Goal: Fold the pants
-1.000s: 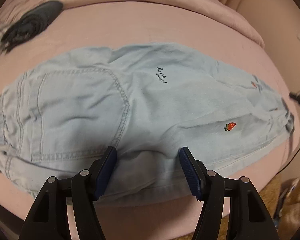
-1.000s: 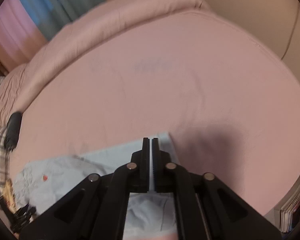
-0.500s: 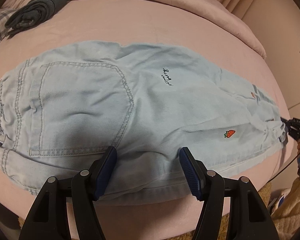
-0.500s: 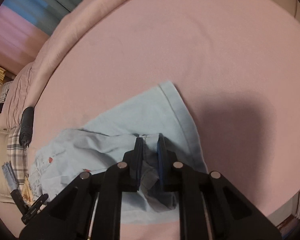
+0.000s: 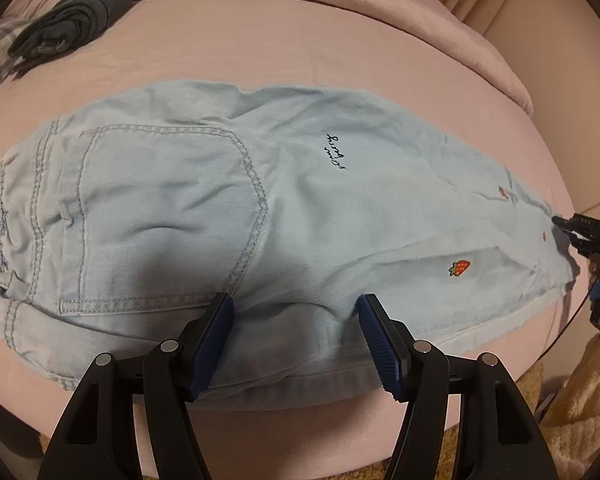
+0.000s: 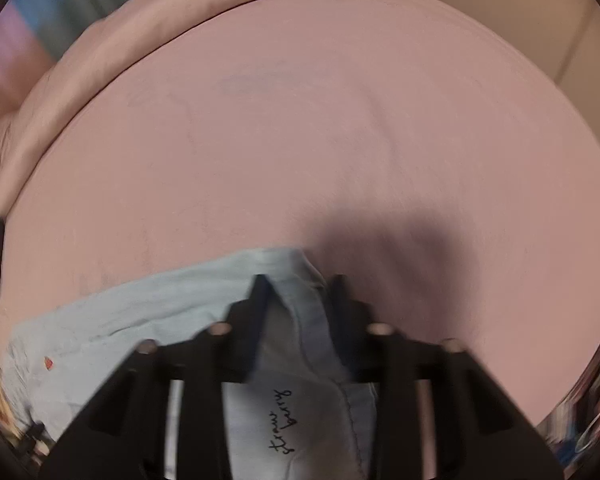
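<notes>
Pants (image 5: 228,208) flat on pink bed (image 5: 340,52); left gripper (image 5: 296,340) jaws parted, lower centre; right gripper (image 6: 300,308) jaws opening, hem between.

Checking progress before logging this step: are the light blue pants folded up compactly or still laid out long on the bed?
Still laid out long: the pants stretch flat from waistband to hem across the pink bed.

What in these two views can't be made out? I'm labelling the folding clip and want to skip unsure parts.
- Left wrist view: the pants' waistband runs off the left edge.
- Left wrist view: the right gripper, at the right rim, too small to show its jaws.
- Right wrist view: motion blur smears the opening right gripper; pad contact with the hem is unclear.
</notes>
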Demonstrator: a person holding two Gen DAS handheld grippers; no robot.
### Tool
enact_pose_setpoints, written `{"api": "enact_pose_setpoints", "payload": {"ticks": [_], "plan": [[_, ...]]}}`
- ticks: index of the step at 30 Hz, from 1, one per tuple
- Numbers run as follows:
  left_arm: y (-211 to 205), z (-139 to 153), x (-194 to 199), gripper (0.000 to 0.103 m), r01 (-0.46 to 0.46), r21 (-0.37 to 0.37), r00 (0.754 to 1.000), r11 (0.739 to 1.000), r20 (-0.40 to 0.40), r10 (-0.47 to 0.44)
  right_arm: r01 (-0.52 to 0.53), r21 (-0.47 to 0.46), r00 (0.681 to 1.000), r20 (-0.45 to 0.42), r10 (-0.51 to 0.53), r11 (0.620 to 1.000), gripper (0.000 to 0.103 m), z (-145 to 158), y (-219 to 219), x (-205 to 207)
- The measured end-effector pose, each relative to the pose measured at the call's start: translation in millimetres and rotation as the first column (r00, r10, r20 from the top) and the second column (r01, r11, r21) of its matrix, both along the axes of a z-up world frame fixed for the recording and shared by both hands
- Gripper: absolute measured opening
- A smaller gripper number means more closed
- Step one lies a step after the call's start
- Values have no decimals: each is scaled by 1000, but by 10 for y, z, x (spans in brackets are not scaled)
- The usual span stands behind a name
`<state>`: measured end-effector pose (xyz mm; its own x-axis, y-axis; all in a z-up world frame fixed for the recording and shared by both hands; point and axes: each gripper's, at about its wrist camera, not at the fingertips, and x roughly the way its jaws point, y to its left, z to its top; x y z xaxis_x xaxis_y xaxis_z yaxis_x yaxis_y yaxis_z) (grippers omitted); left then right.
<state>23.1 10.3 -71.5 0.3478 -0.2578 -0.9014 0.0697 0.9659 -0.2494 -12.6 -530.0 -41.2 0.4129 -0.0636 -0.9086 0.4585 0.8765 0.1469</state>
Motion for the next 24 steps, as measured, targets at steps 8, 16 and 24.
{"api": "enact_pose_setpoints", "payload": {"ticks": [8,16,24], "plan": [[-9,81,-18,65,-26,-13,999,1000,-21,25,134,57,981,133,-140,989,44,448,-96,-897],[-141,254,-106,65,8,-73,1000,997,2,-8,181,144,971,133,-201,973,28,41,164,-1092],[-95,219,-118,65,-22,-84,999,996,-25,20,198,111,934,279,-222,974,9,415,257,-1489]]}}
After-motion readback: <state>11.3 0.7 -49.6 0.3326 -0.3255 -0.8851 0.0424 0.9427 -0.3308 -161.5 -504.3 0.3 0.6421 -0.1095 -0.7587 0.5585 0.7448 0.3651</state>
